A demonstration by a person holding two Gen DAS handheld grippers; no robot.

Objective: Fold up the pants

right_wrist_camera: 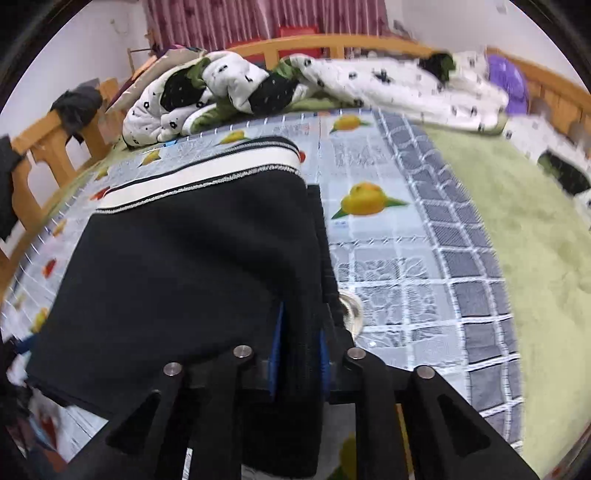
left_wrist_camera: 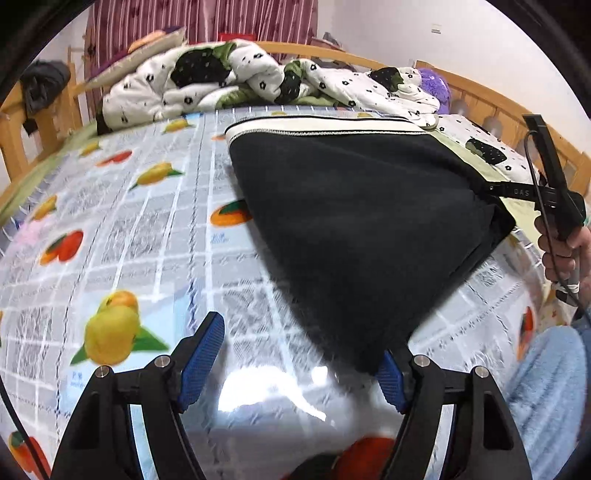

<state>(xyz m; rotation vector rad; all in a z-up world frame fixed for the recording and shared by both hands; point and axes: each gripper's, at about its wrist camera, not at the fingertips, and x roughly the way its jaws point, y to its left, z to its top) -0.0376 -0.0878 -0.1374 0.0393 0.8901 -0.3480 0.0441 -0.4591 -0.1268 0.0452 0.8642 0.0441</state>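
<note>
The black pants (left_wrist_camera: 354,221) with a white striped waistband (left_wrist_camera: 317,127) lie folded on the fruit-print sheet (left_wrist_camera: 122,229). My left gripper (left_wrist_camera: 295,362) is open; its right finger touches the pants' near corner, with nothing between the pads. My right gripper (left_wrist_camera: 495,192) shows at the right of the left wrist view, gripping the pants' right edge. In the right wrist view my right gripper (right_wrist_camera: 297,332) is shut on the black pants (right_wrist_camera: 192,266), with fabric bunched between the blue pads (right_wrist_camera: 275,354). The waistband (right_wrist_camera: 207,173) lies at the far end.
A rumpled white floral quilt (left_wrist_camera: 221,77) lies at the bed's far side by the wooden bed frame (left_wrist_camera: 509,110). A purple plush (left_wrist_camera: 434,86) sits at the back right. A green blanket (right_wrist_camera: 517,240) covers the bed's right part. Red curtains (left_wrist_camera: 207,22) hang behind.
</note>
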